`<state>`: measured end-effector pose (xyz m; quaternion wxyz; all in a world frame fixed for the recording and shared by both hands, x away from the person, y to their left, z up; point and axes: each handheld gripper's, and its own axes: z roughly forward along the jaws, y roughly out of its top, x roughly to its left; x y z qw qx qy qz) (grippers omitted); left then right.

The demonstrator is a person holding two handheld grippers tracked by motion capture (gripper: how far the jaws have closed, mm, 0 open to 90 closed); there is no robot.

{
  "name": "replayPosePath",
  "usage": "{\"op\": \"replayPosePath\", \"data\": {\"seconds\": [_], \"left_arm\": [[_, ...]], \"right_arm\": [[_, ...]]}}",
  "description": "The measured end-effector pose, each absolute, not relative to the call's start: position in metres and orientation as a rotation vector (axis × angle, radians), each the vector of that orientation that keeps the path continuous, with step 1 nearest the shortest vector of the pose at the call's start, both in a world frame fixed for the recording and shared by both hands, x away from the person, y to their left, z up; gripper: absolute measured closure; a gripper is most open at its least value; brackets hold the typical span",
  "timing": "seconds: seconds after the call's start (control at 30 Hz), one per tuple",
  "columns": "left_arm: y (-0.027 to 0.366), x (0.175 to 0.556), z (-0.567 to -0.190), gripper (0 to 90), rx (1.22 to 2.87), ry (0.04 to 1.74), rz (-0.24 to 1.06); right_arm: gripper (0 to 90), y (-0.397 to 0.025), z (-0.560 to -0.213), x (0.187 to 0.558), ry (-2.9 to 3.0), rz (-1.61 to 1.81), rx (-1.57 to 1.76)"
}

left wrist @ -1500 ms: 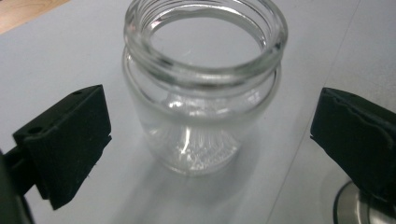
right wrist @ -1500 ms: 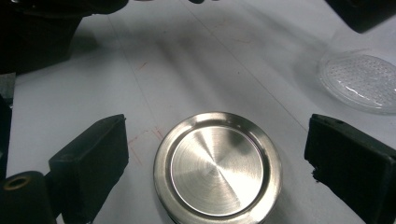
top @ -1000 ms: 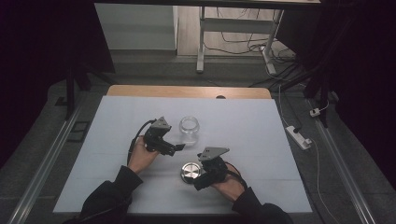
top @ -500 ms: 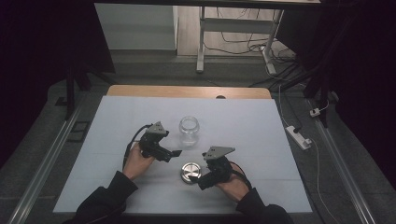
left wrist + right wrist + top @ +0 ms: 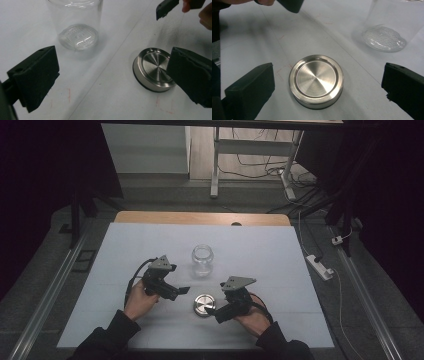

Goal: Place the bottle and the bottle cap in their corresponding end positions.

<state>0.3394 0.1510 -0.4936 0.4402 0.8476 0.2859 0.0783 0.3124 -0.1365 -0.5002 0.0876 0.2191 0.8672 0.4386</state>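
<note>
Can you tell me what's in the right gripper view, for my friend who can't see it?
A round silver lid lies flat on a white table, between the open black jaws of the right gripper, which does not touch it. A clear, empty glass jar stands farther back at the right.

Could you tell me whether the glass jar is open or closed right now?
Open. The jar stands upright without a lid; the metal lid lies flat on the table, apart from it.

Brushed glossy metal lid [image 5: 316, 80], clear smooth glass jar [image 5: 202, 260], matt white table [image 5: 280, 255].
</note>
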Motion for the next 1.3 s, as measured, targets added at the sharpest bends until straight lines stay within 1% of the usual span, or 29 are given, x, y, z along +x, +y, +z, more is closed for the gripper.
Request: {"op": "replayPosePath", "data": {"seconds": [0.17,0.57,0.97,1.3], "left_arm": [[0.154,0.329,-0.491,0.0,2.110,0.697,0.215],[0.166,0.307,-0.485,0.0,2.089,0.713,0.187],[0.191,0.282,-0.489,0.0,2.080,0.789,0.199],[0.216,0.261,-0.492,0.0,2.035,0.869,0.223]], "right_arm": [[0.0,-0.139,-0.497,0.311,2.570,1.305,0.651],[0.0,-0.148,-0.491,0.305,2.562,1.295,0.649],[0.0,-0.167,-0.487,0.297,2.520,1.279,0.695],[0.0,-0.189,-0.487,0.289,2.495,1.256,0.763]]}}
